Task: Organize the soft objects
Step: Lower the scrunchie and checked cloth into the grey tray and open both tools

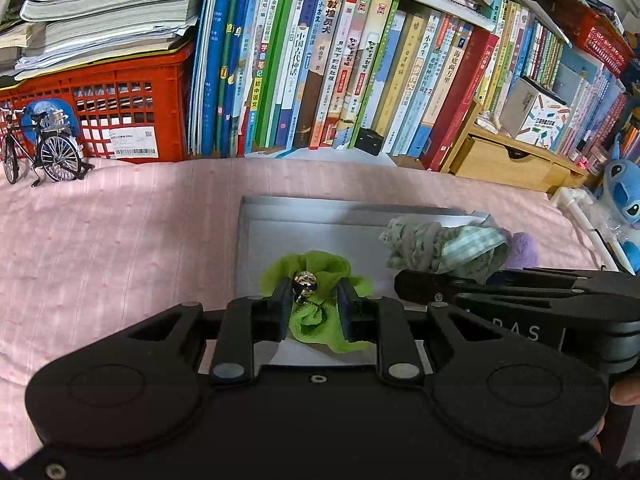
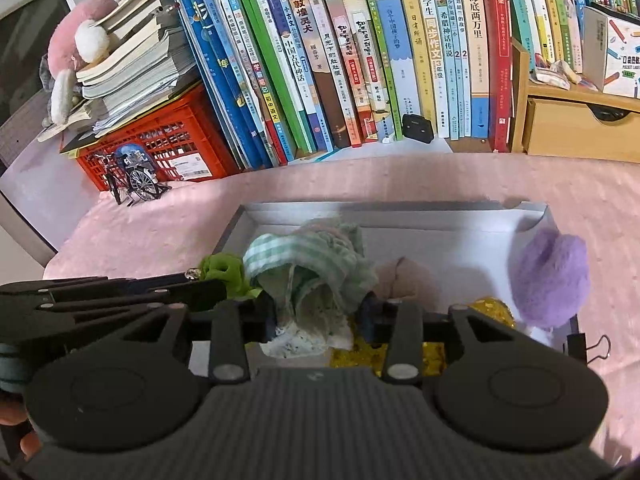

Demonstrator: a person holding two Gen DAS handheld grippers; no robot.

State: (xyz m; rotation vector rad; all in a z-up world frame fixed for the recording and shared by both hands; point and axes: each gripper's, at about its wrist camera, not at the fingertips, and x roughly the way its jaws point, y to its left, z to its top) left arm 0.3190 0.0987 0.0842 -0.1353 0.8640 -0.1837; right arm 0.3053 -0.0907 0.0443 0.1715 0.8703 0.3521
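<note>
A shallow grey tray lies on the pink cloth. My left gripper is shut on a bright green cloth scrunchie with a small metal bell, held over the tray. My right gripper is shut on a pale green patterned and checked cloth bundle, also over the tray. The bundle shows in the left wrist view. A beige cloth, a gold sequin piece and a purple fuzzy item lie in or at the tray's right side.
A row of upright books lines the back. A red crate with stacked books and a toy bicycle stand at back left. A wooden drawer box and blue plush are at right. A binder clip sits by the tray.
</note>
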